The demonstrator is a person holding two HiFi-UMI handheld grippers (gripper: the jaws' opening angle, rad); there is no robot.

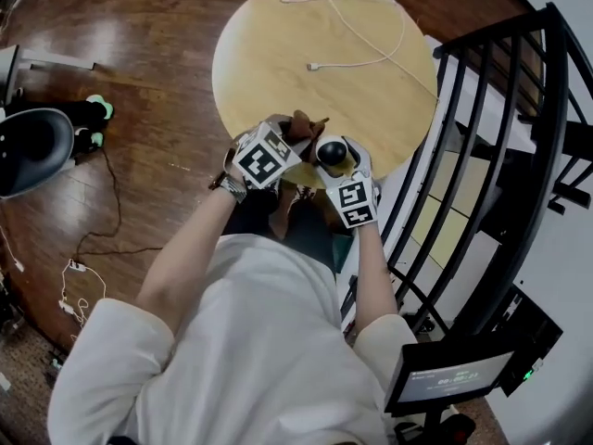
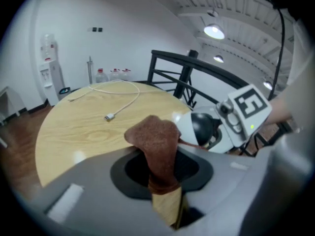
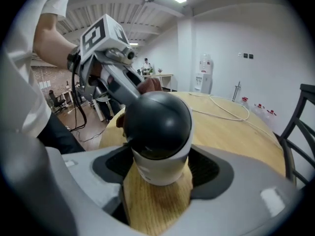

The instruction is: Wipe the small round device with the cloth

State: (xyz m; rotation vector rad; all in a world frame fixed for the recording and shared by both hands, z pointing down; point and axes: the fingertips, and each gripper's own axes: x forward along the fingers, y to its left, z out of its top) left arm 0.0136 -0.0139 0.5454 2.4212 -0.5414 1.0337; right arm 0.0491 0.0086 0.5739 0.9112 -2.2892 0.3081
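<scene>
Looking steeply down, head view:
- 1 round wooden table [image 1: 269, 54] on a dark wood floor [image 1: 148, 35].
- 1 white cable [image 1: 375, 35], loose on the far half of the table, plug end near the middle.
- 1 left gripper [image 1: 289, 139] and 1 right gripper [image 1: 335, 163], side by side at the table's near edge, marker cubes facing up.
- 1 device [image 1: 331, 150], small and round with a dark dome, in front of the right gripper.
- 1 brown cloth [image 1: 302, 124], bunched just left of the device.
- 1 black railing [image 1: 505, 146] to the right, with 1 lit screen [image 1: 452, 375] below it.
- 1 dark chair [image 1: 32, 146] at the left edge.

Left gripper view:
- 2 jaws pressed together on the cloth, which stands up from them in a folded peak.
- The device lies to the right of the peak, white shell and dark face showing, with the right gripper behind it.
- A thin edge of cloth reaches toward the device; contact cannot be told.
- Cable on the table beyond.

Right gripper view:
- 2 jaws clamped on the device's white base, 1 on each side, dark dome uppermost, table wood below.
- The left gripper comes in from the upper left, with the cloth just behind the dome.
- 1 water dispenser [image 3: 205, 75] and several bottles [image 3: 258, 108] stand by the far wall.
</scene>
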